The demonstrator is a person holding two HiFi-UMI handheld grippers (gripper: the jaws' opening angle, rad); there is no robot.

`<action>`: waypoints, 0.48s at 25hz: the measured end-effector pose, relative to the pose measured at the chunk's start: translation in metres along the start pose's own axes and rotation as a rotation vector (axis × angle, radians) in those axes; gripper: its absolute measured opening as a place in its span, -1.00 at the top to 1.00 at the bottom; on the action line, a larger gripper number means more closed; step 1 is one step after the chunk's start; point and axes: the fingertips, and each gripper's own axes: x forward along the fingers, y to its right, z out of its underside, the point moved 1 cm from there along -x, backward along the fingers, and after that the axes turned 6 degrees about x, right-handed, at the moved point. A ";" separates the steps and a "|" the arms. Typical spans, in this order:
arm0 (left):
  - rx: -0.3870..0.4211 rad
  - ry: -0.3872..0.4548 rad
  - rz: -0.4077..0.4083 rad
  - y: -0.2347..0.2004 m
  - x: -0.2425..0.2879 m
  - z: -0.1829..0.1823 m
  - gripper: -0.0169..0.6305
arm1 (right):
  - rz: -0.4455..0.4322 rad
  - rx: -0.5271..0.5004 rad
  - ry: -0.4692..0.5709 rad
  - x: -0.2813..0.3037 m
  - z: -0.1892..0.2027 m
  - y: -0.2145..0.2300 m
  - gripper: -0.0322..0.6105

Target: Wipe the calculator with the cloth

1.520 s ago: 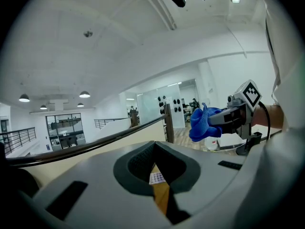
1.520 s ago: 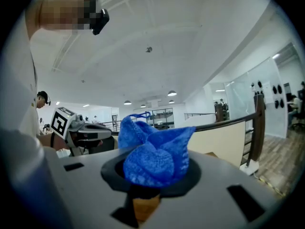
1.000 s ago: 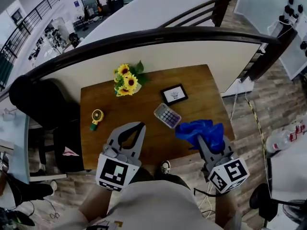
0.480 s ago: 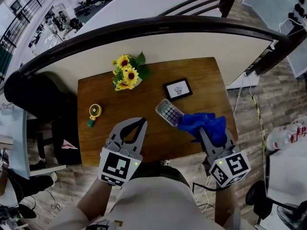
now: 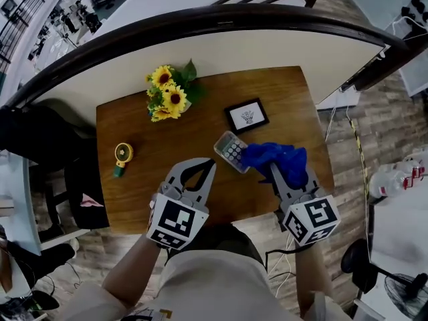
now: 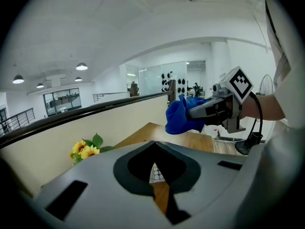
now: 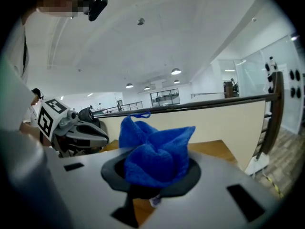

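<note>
A grey calculator lies flat near the middle of the wooden table. My right gripper is shut on a bunched blue cloth, whose left edge overlaps the calculator's right end in the head view; I cannot tell if they touch. The cloth fills the right gripper view between the jaws. My left gripper hovers just left of and nearer than the calculator, jaws shut with nothing in them. Through its jaw gap a bit of the calculator shows, with the cloth to the right.
A bunch of sunflowers stands at the table's far left, a small black picture frame behind the calculator, and a yellow hand fan near the left edge. A curved partition with a dark rail bounds the far side.
Both grippers have moved forward over the table towards the calculator. The cloth, earlier apart from the calculator on its right, now overlaps its right end.
</note>
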 end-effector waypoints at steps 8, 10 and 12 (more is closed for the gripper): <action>-0.036 -0.091 0.085 0.005 0.066 0.059 0.94 | 0.012 -0.012 -0.077 0.068 0.039 0.020 0.59; -0.048 -0.115 0.108 0.008 0.083 0.075 0.94 | 0.009 -0.013 -0.093 0.086 0.049 0.025 0.59; -0.055 -0.138 0.125 0.010 0.100 0.091 0.94 | 0.005 -0.018 -0.110 0.104 0.060 0.029 0.59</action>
